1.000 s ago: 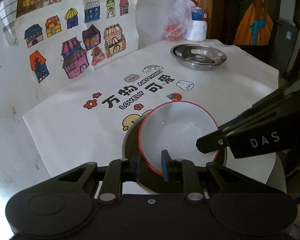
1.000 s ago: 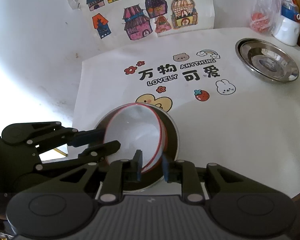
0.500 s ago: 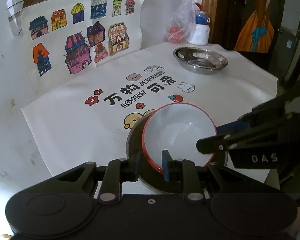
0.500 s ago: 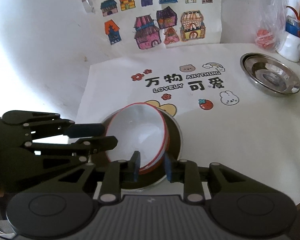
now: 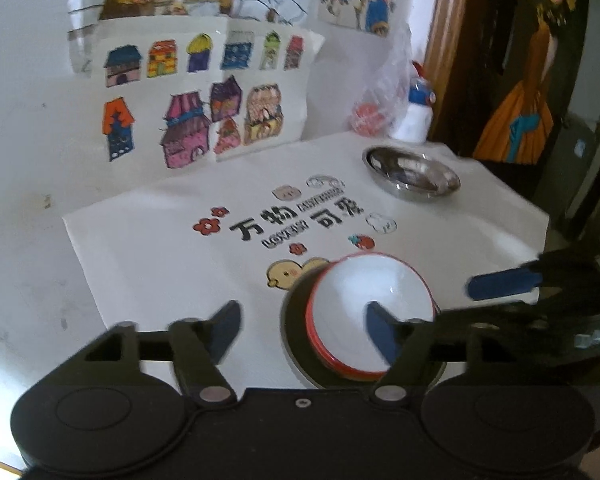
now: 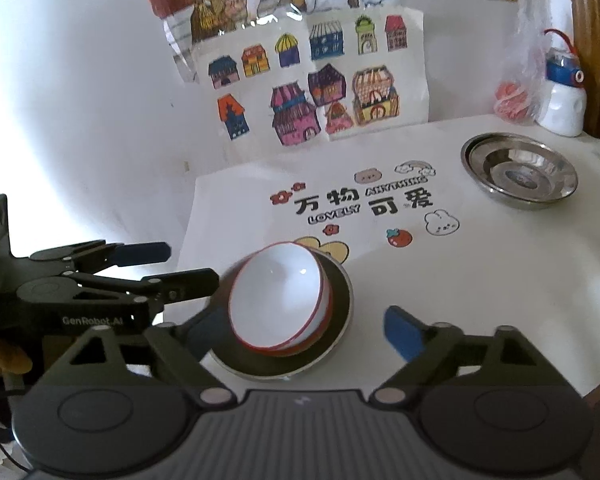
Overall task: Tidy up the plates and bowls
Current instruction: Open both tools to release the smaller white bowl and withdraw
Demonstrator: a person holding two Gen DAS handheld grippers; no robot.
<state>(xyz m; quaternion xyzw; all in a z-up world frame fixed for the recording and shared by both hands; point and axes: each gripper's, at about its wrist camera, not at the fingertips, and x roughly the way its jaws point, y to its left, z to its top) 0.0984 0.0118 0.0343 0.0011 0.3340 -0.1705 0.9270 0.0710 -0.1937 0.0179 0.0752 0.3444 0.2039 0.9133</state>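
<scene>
**Spotter:** Where are the bowls?

**Me:** I see the bowls [image 5: 370,316] nested, white with red rims, sitting tilted in a dark metal plate [image 6: 336,312] at the near edge of the cloth [image 5: 160,248] on the counter [image 5: 24,200]. In the right view the stack [image 6: 278,300] leans toward my left gripper.

**Spotter:** Are you holding them?

**Me:** No. My left gripper [image 5: 302,330] has just been opening; its jaws stand wide apart. One finger [image 5: 380,330] shows in front of the bowls' near rim, the other [image 5: 226,330] is out over bare cloth, and neither pad presses on anything. My right gripper [image 6: 304,334] has just been opening too: wide, with the plate's near side between the fingers, but no pad on it.

**Spotter:** Can each camera see the other gripper?

**Me:** Yes. The right one [image 5: 520,292] comes in from the right edge of the left view, just beside the bowls. The left one [image 6: 160,268] enters the right view from the left, its lower finger close to the bowls' rim; I can't tell whether it touches.

**Spotter:** Anything else?

**Me:** A second steel plate [image 6: 520,170] at the far right of the cloth, well apart from the stack. Behind it, a white bottle [image 6: 562,96] and a plastic bag [image 5: 384,92] by the wall.
</scene>
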